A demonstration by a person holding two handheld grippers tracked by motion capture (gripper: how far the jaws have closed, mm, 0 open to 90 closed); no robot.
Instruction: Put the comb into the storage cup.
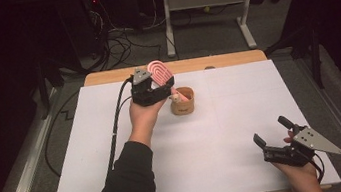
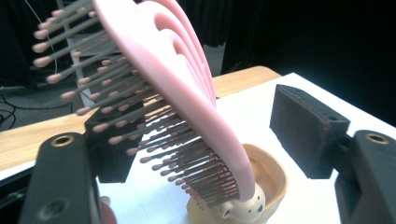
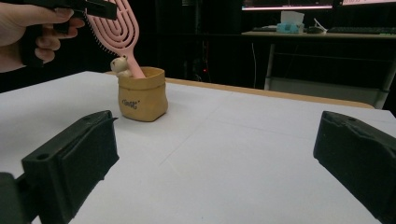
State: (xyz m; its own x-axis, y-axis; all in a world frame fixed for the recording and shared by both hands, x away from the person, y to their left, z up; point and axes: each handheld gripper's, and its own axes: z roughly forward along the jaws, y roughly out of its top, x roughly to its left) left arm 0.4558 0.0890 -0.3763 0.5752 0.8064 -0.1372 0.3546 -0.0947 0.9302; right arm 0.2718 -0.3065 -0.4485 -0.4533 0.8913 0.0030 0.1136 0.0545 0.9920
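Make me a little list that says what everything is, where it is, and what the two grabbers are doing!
brush: pink hairbrush, tilted, handle end down in the holder
holder: small tan pot with a little bear figure on its rim, standing on the white table cover
left gripper: around the brush head, jaws apart; bristles lie against one jaw, the other jaw is clear of the brush
right gripper: open, holding nothing, low over the near right corner of the cover
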